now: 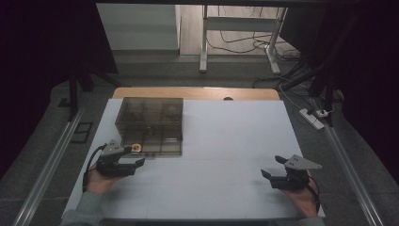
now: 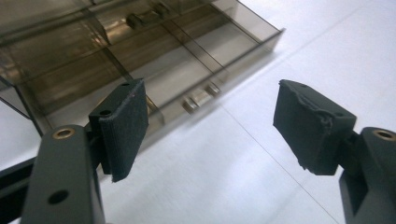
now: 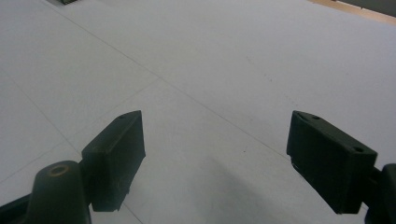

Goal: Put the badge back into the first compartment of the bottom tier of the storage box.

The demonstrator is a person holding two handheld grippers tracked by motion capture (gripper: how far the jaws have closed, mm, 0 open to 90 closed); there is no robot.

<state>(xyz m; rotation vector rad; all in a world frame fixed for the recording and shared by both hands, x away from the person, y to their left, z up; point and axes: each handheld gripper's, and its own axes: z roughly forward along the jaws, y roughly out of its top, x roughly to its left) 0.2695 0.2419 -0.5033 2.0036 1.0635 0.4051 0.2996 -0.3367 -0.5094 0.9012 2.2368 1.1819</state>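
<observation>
A smoky see-through compartment box (image 1: 149, 125) lies open at the table's left side, lid folded back. A small yellow and red item (image 1: 136, 147) sits in a near-left compartment. My left gripper (image 1: 134, 156) rests just in front of the box's near left corner, open and holding nothing. In the left gripper view the box (image 2: 140, 60) stretches ahead of the spread jaws of that gripper (image 2: 210, 126), with two small metal latches (image 2: 201, 98) on its front wall. My right gripper (image 1: 273, 166) stands open over the bare white sheet at the right, also seen as my right gripper (image 3: 215, 158).
A white sheet (image 1: 226, 141) covers the table, with a wooden edge (image 1: 197, 92) showing at the back. Beyond it are a floor, a desk frame (image 1: 235, 33) and a power strip (image 1: 313, 117) with cables.
</observation>
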